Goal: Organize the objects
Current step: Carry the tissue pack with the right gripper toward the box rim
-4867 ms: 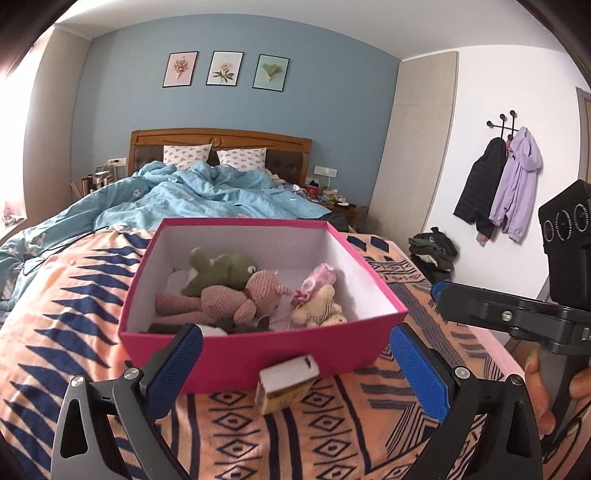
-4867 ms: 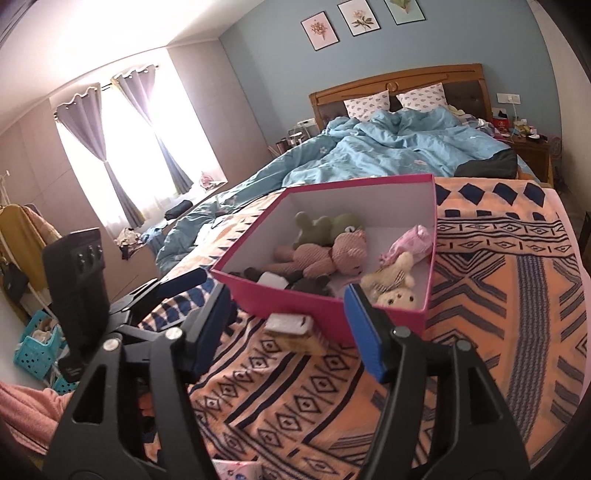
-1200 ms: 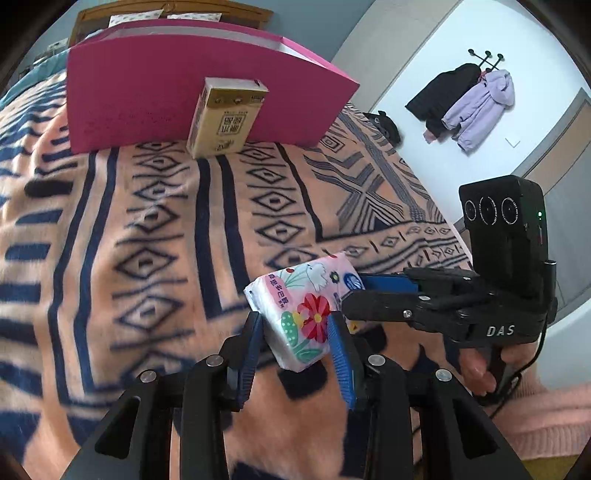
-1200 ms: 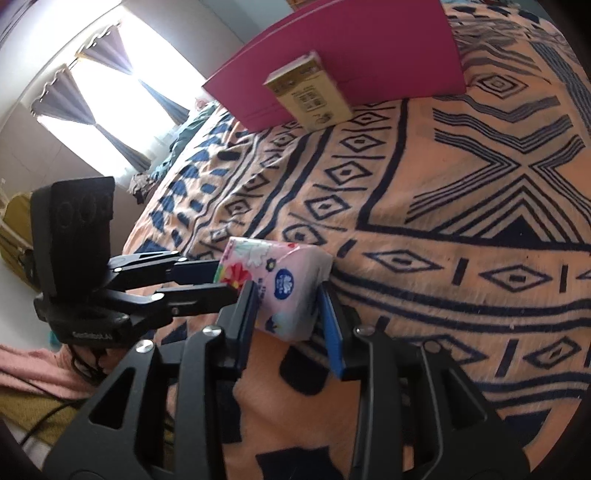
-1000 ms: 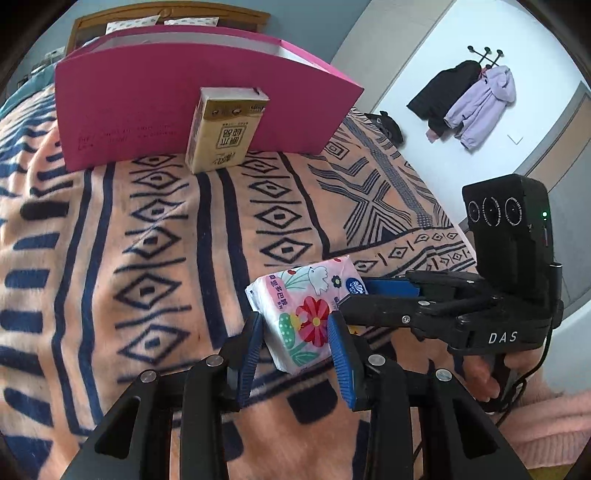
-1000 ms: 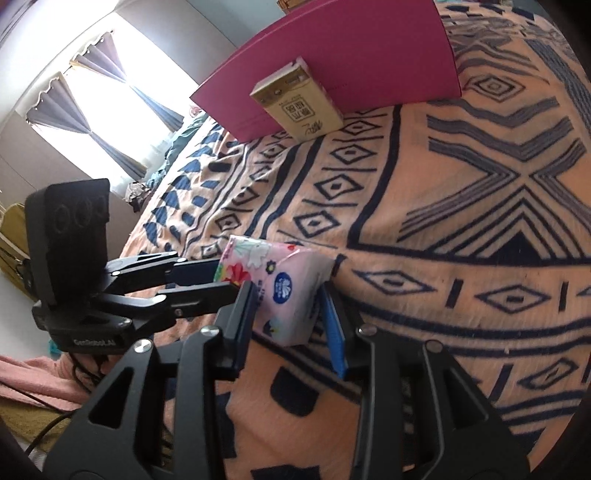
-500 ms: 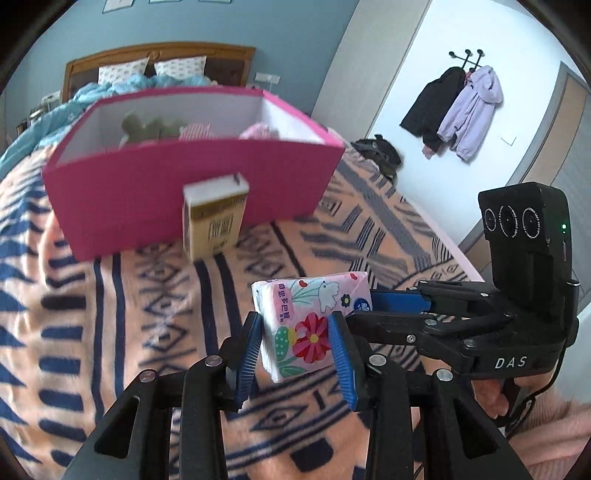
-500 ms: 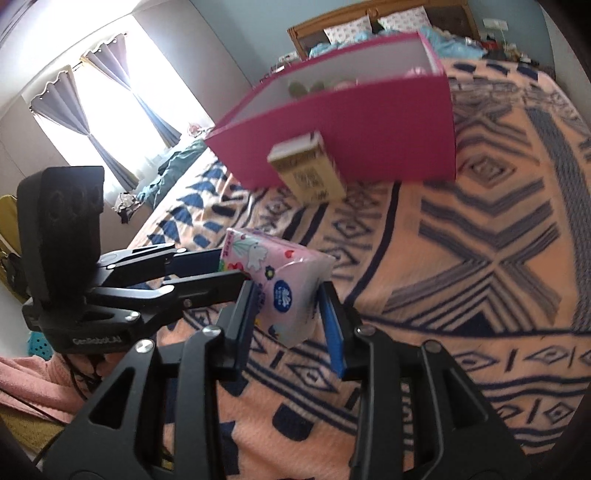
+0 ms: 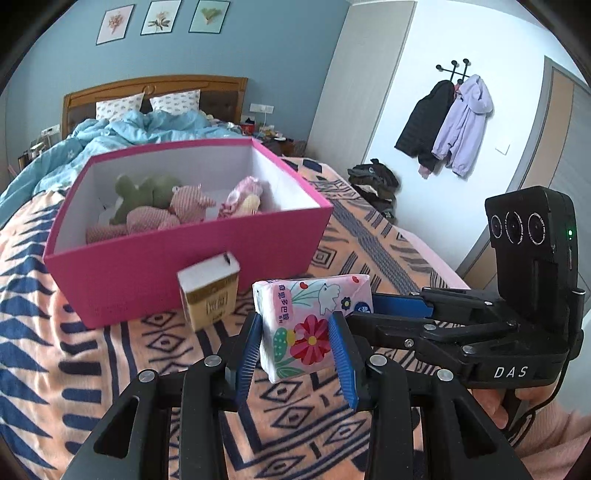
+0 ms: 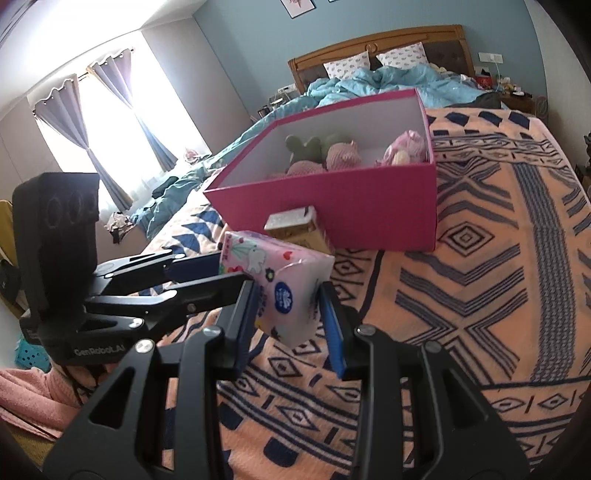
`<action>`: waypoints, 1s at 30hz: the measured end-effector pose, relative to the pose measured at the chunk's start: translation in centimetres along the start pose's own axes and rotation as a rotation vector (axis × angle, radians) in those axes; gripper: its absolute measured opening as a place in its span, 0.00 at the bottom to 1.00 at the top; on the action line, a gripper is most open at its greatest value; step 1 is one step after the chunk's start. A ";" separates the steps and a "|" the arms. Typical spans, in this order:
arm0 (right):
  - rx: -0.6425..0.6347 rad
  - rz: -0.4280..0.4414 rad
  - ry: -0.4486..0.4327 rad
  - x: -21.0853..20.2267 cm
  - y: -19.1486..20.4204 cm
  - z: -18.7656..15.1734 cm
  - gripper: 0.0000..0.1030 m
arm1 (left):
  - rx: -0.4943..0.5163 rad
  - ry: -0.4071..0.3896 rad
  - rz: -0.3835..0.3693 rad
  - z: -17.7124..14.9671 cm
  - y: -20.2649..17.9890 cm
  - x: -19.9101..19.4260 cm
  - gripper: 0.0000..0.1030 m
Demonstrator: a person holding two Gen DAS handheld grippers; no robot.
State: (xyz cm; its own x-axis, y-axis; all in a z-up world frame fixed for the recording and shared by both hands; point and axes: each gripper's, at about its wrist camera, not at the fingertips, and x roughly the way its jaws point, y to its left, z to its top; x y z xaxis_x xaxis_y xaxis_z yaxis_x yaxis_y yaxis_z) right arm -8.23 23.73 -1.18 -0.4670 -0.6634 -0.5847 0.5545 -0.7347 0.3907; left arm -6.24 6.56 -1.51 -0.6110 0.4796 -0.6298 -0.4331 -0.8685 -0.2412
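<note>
Both grippers have lifted the floral tissue pack (image 9: 306, 328) off the patterned blanket (image 9: 110, 369); left gripper (image 9: 295, 354) and right gripper (image 10: 290, 314) clamp opposite ends. Beyond stand a small carton (image 9: 208, 295), then the pink box (image 9: 184, 269) of plush toys (image 9: 155, 206).

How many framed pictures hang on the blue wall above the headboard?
3, in a row in the left wrist view: left picture, middle picture, right picture. The right wrist view cuts this row off at its top edge.

One floral tissue pack (image 9: 303, 325), one yellow carton (image 9: 210, 297), one pink box (image 9: 177, 273), two grippers, three framed pictures at twelve o'clock (image 9: 162, 17), two hanging jackets (image 9: 447, 122).
</note>
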 end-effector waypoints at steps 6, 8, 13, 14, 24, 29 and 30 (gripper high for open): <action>-0.005 -0.008 -0.023 -0.3 -0.1 0.9 0.36 | 0.002 -0.021 0.001 1.0 0.1 0.2 0.36; -0.006 -0.011 -0.031 -0.3 -0.3 1.3 0.36 | 0.004 -0.031 0.003 1.4 0.1 0.2 0.36; -0.015 -0.016 -0.054 -0.6 -0.3 2.4 0.36 | 0.011 -0.053 0.010 2.4 0.1 0.3 0.36; -0.017 -0.016 -0.057 -0.6 -0.4 2.6 0.36 | 0.012 -0.058 0.010 2.6 0.1 0.3 0.36; -0.026 -0.022 -0.087 -1.0 -1.0 4.4 0.36 | 0.013 -0.082 0.003 4.2 0.2 0.6 0.36; -0.034 -0.029 -0.097 -1.1 -1.1 5.1 0.36 | 0.016 -0.093 0.001 4.8 0.1 0.8 0.36; -0.035 -0.030 -0.099 -1.2 -1.2 5.2 0.36 | 0.016 -0.095 0.001 5.0 0.2 0.9 0.36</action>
State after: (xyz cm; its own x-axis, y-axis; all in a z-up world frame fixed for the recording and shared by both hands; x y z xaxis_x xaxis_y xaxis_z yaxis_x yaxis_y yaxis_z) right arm -11.89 24.62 2.70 -0.5486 -0.6531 -0.5221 0.5620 -0.7503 0.3481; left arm -10.13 7.42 1.57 -0.6710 0.4891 -0.5573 -0.4427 -0.8672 -0.2280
